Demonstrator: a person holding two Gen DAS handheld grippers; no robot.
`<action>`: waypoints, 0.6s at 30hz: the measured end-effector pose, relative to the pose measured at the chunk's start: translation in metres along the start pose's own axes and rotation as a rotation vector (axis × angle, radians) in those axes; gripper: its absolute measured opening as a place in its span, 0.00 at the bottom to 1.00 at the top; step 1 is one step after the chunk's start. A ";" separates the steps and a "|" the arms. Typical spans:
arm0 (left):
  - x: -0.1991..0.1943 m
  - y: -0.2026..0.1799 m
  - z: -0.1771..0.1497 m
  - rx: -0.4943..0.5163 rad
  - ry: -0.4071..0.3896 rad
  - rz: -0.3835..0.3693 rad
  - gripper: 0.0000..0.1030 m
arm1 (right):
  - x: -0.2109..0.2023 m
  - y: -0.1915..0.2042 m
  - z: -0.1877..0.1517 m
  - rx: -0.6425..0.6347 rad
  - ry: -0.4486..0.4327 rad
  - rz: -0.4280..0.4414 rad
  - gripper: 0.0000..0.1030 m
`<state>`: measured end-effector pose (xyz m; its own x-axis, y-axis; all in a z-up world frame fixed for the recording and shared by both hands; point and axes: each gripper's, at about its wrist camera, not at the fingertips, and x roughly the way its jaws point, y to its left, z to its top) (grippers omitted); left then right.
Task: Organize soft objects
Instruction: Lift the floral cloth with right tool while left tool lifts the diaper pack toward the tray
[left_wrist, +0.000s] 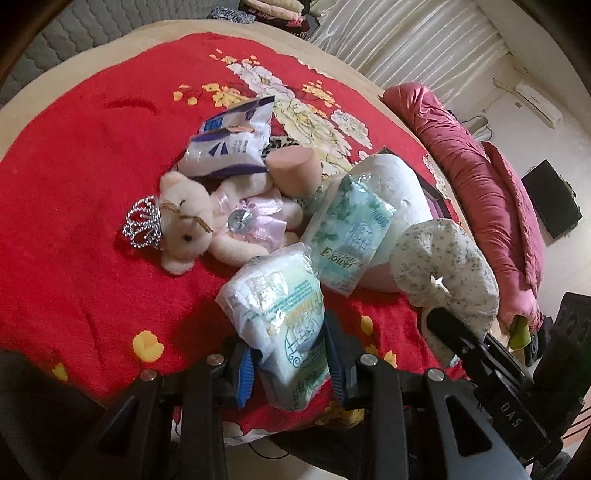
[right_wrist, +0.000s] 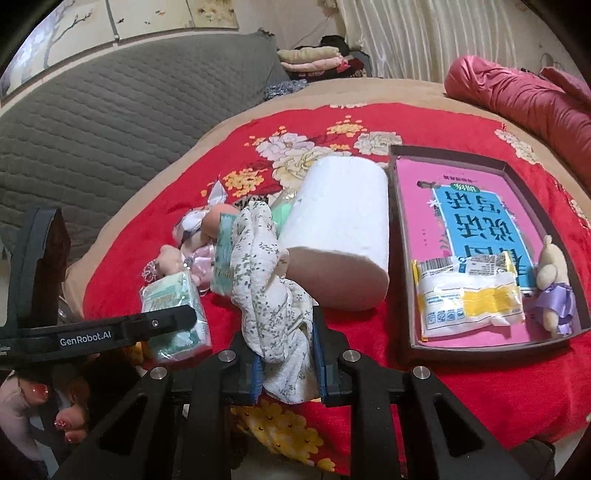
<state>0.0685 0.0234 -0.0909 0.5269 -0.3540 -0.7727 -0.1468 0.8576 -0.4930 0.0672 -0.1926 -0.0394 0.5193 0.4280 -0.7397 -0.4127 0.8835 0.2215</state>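
Floral cloth bundle (right_wrist: 269, 291) clamped between the blue pads (right_wrist: 257, 373) of the right gripper (right_wrist: 288, 373); its long axis runs forward and slightly left from the jaws, the free end draping over the white paper roll (right_wrist: 343, 236) directly ahead. Open tray (right_wrist: 397, 236), dark-walled with a pink floor, lies ahead and to the right of this gripper, just beyond the roll; it already holds a yellow-and-white packet (right_wrist: 469, 302) and a small plush in a purple dress (right_wrist: 554, 284). Judged from this layout, the coming move turns on a rightward carry: the tray's near-left corner is the closest entry, and the roll stands between the cloth's far end and the tray wall.

Left gripper (left_wrist: 291, 354) is closed on a green-printed tissue pack (left_wrist: 284, 317), pads pressing both flanks, the pack's long axis pointing forward and up out of the jaws. Seen from the right wrist, the left gripper sits to the left and level with the right one, farther from the tray. A second tissue pack (left_wrist: 347, 236), crowned teddy bear (left_wrist: 207, 221) and blue-and-white pouch (left_wrist: 229, 151) lie ahead of the left gripper on the red floral blanket (left_wrist: 74, 184) of the bed. The right gripper is therefore the nearer one to the tray.
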 end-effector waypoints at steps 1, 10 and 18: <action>-0.001 -0.001 0.000 0.005 -0.004 0.003 0.32 | -0.001 0.000 0.001 0.000 -0.004 0.000 0.21; -0.015 -0.019 -0.002 0.090 -0.056 0.037 0.32 | -0.011 0.005 0.003 -0.016 -0.033 0.030 0.21; -0.030 -0.040 -0.008 0.182 -0.101 0.089 0.32 | -0.021 0.006 0.006 -0.021 -0.073 0.039 0.21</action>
<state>0.0517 -0.0032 -0.0519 0.6008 -0.2432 -0.7615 -0.0478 0.9400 -0.3379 0.0577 -0.1951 -0.0185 0.5552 0.4750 -0.6827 -0.4487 0.8622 0.2350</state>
